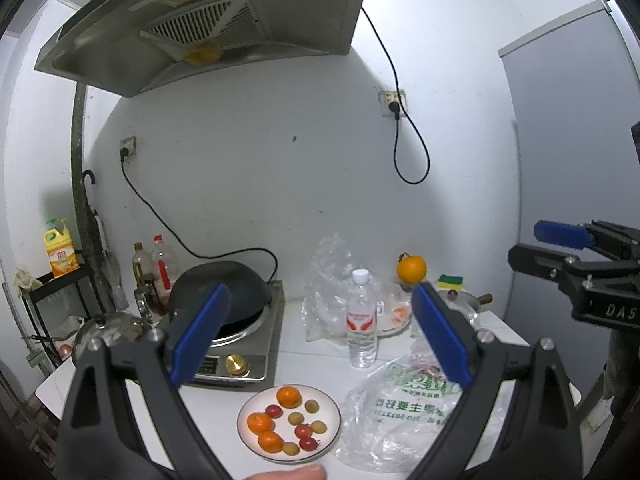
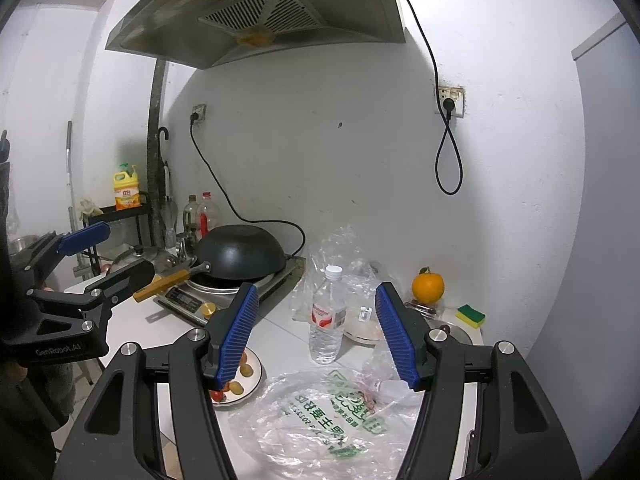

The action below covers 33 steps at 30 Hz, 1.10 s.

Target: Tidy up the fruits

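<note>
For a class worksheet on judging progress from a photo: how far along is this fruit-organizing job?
Done: nothing visibly sorted. The white plate holds mixed fruit: small oranges, red cherry tomatoes and greenish fruits.

In hand: nothing. The left hand-held gripper and right hand-held gripper are open and empty above the counter.

Left: apparently all sorting. A large orange sits apart near the wall; a printed plastic bag lies beside the plate.

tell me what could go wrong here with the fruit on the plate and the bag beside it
1. The plate holds small round fruits lying loose; a nudge from the left gripper could roll them off.
2. The plate sits near the counter's front edge, so pushing it may tip it off.
3. The thin, crumpled plastic bag may slip from the right gripper, or drag into the upright water bottle and topple it.
</note>
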{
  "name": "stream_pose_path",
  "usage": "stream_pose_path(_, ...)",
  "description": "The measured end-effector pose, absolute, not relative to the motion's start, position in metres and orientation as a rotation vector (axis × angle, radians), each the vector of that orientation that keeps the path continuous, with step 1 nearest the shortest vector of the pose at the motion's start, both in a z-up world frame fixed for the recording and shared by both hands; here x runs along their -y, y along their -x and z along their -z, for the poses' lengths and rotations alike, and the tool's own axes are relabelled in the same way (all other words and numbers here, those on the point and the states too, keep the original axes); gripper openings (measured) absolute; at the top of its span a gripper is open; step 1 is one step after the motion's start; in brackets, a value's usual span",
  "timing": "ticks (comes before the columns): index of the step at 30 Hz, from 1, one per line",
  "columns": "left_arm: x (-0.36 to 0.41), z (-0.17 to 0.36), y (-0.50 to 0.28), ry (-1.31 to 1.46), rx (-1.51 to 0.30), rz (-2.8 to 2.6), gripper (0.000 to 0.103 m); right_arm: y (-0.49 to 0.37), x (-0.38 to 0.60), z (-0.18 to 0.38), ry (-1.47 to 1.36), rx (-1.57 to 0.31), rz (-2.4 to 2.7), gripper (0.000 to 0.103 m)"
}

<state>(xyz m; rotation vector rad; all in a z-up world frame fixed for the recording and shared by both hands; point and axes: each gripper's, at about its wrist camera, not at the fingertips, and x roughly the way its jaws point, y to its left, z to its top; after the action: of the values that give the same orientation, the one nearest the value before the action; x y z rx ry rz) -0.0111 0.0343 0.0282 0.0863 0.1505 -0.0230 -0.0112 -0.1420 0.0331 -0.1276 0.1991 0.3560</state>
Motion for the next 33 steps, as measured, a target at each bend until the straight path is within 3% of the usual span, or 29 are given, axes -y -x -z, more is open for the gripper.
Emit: stream_pose_path(33, -0.033, -0.023, 0.001, -0.089, -0.157, 0.06, 0.094, 0.005, 0.142, -0.026, 0.134, -0.218, -0.354, 0.064)
